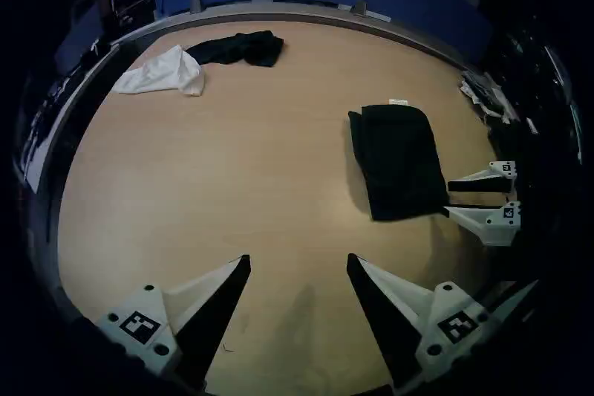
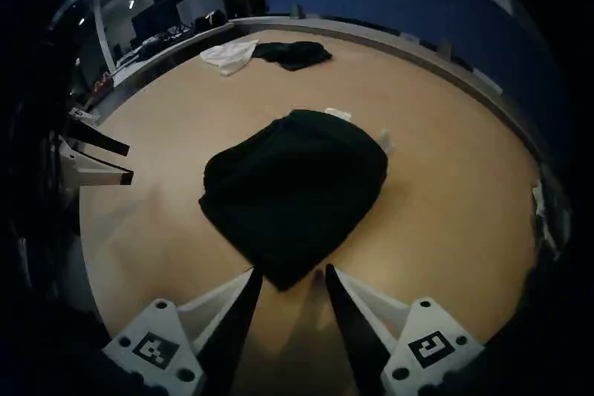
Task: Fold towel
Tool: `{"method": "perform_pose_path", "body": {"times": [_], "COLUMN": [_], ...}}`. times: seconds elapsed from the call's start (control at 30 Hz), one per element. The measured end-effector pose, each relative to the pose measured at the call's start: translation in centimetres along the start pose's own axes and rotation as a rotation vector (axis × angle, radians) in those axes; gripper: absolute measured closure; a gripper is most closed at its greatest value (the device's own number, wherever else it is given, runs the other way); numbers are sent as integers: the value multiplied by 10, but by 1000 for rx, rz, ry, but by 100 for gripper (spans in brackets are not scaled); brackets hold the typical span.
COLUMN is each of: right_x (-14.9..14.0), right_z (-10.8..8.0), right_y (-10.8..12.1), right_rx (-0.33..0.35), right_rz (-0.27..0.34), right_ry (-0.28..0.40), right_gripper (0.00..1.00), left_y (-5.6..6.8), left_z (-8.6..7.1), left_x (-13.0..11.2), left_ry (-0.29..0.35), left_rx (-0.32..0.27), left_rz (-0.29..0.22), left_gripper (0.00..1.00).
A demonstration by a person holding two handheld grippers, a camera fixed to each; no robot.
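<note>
The black towel point(image 1: 397, 162) lies flat on the wooden surface point(image 1: 223, 173) as a compact, rounded oblong. Its edges look thick and doubled over (in the right gripper view it reads as several layers rather than one sheet). I'd judge that most of the folding is done: it has been brought in on itself at least once and sits fairly tidy. What I can't tell is whether one more fold is meant or whether this is the finished shape.

The right tongs point(image 2: 291, 270) sit low at the towel's near corner. The fingers are set a narrow way apart, with the corner of the cloth lying between the tips and neither finger pressing on it. That could be the approach to one last fold or just a nudge to square it up. The left tongs point(image 1: 297, 258) hang well to the side over bare wood, spread wide and holding nothing.

A small white tag point(image 2: 338, 112) peeks out at the towel's far edge. Well apart, at the back of the surface, a crumpled white cloth point(image 1: 163, 73) and a dark cloth point(image 1: 241, 47) lie side by side and unfolded (next in line, perhaps).
</note>
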State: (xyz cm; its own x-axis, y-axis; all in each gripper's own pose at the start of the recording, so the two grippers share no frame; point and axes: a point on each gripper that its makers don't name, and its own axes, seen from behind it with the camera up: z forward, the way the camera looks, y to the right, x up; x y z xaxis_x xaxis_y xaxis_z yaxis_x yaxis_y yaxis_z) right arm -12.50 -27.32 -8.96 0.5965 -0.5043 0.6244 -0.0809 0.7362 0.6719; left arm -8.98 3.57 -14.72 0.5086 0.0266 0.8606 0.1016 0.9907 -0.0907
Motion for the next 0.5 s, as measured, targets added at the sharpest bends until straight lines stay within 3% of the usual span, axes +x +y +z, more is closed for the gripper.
{"method": "perform_pose_path", "body": {"times": [0.37,0.5], "right_x": [-5,-4], "right_z": [3,1], "right_y": [-5,-5], "right_rx": [17,19], "right_rz": [32,44], "right_ry": [-10,-8], "right_gripper": [86,94], "left_y": [1,1], "left_z": [-2,-1], "left_x": [4,3], "left_ry": [2,2], "left_rx": [-1,1], "left_rz": [6,8], "left_gripper": [3,3]}}
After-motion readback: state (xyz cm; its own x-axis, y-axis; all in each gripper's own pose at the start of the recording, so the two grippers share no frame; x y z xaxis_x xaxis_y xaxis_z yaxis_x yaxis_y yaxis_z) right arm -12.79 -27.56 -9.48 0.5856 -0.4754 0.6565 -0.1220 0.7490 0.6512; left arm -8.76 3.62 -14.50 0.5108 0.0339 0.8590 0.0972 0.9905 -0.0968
